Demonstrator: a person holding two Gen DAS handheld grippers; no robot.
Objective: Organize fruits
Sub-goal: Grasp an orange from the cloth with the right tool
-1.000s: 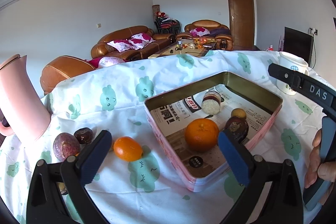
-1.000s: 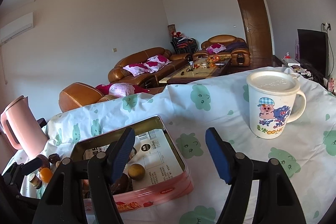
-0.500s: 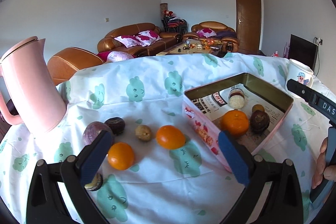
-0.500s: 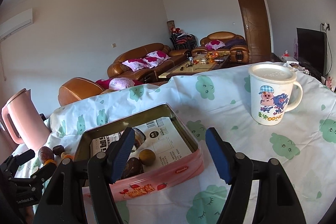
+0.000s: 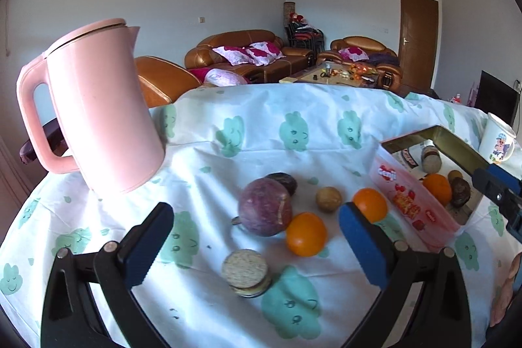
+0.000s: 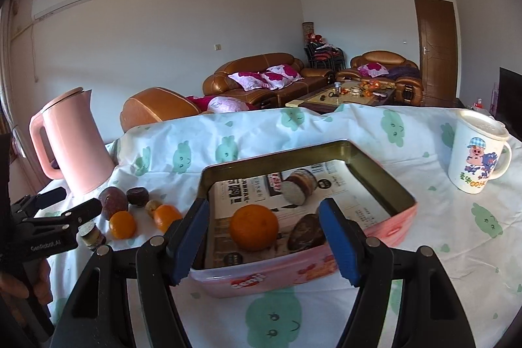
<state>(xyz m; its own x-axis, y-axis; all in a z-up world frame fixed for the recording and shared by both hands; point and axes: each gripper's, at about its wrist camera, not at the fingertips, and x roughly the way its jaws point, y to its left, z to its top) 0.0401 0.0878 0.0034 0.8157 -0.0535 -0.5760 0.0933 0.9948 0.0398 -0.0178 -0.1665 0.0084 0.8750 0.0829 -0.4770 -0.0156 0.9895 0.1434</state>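
Note:
A pink tin lies open on the cloth and holds an orange, a dark fruit and a round cake. Left of the tin lie a big purple fruit, two oranges, a small brown fruit, a dark fruit and a round biscuit-like piece. My left gripper is open and empty, just before this group. My right gripper is open and empty at the tin's near wall.
A pink kettle stands at the left of the table, close behind the fruit; it also shows in the right wrist view. A white cartoon mug stands right of the tin. Sofas and a coffee table lie beyond the table's far edge.
My left gripper has swung left from the tin to the loose fruit. My right gripper has moved left and closer, from beside the mug to the tin's near wall. Both stay open.

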